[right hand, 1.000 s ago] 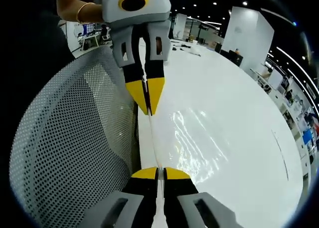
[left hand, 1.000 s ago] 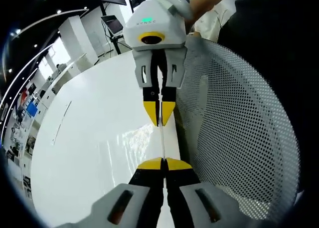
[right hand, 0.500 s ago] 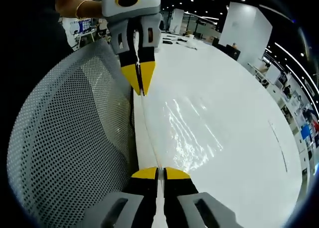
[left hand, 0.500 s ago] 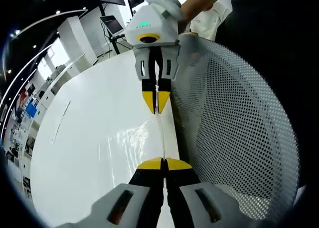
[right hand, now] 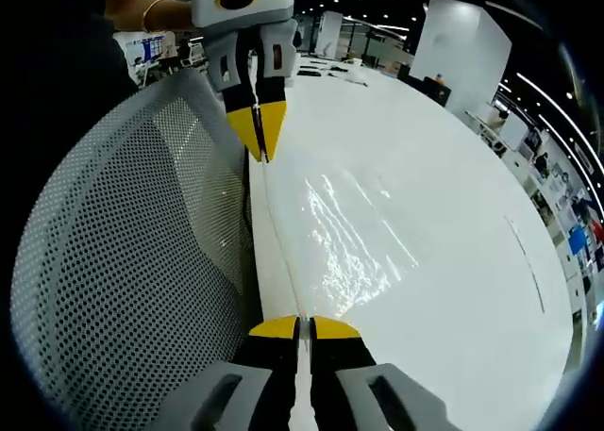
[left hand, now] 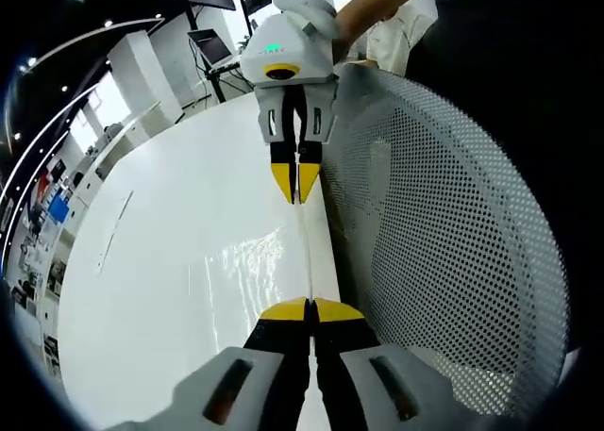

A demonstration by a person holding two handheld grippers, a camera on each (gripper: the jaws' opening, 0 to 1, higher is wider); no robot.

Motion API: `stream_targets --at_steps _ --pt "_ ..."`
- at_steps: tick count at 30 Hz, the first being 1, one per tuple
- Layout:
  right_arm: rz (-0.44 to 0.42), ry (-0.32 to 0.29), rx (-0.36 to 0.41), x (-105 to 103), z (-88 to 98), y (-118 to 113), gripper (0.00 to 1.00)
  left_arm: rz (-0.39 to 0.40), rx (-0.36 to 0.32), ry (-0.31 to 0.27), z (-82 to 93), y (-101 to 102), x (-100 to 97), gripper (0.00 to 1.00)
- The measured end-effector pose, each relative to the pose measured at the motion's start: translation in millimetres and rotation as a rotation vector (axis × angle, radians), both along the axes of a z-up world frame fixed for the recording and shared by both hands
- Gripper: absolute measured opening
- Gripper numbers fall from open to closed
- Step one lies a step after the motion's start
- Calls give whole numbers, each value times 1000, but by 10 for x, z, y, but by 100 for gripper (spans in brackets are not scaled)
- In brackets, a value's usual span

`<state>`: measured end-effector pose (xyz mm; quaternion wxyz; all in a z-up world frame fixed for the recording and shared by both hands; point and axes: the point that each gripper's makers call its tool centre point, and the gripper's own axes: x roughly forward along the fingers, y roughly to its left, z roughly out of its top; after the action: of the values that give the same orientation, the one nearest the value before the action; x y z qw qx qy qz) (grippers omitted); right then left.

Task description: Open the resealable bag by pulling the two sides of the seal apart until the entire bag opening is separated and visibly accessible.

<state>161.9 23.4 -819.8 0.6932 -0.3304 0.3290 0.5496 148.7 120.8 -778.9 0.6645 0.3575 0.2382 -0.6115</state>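
No text I can actually read anywhere. There's some tiny dark lettering by the green light on the right gripper (left hand: 296, 184) in the left gripper view, but it's too blurry.

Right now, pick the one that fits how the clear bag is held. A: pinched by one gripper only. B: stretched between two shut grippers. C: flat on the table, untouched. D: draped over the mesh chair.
B: the left gripper and the right gripper each pinch an end of the bag, taut between them.
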Motion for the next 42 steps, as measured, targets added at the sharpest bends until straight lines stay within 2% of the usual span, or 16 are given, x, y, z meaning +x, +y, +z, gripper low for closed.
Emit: stream_targets --at_steps 6,8,15,22,30,37,42 --pt "-8 39 4 -23 12 -2 2 26 8 -2 -79 -10 -11 0" --pt "-30 65 31 -20 70 11 7 29 8 -2 -90 -15 -30 0" --pt "-35 81 93 -28 220 113 7 34 9 -23 -84 -22 -23 0" --pt "-3 58 84 -2 137 249 7 33 7 -36 -77 -10 -3 0" --pt "-11 75 71 13 35 276 7 34 -7 -54 -15 -5 13 0" --pt "-17 86 98 24 33 378 4 36 -17 -69 15 -14 27 0" --pt "-46 129 146 22 -14 451 2 41 -39 -79 53 -39 32 0"
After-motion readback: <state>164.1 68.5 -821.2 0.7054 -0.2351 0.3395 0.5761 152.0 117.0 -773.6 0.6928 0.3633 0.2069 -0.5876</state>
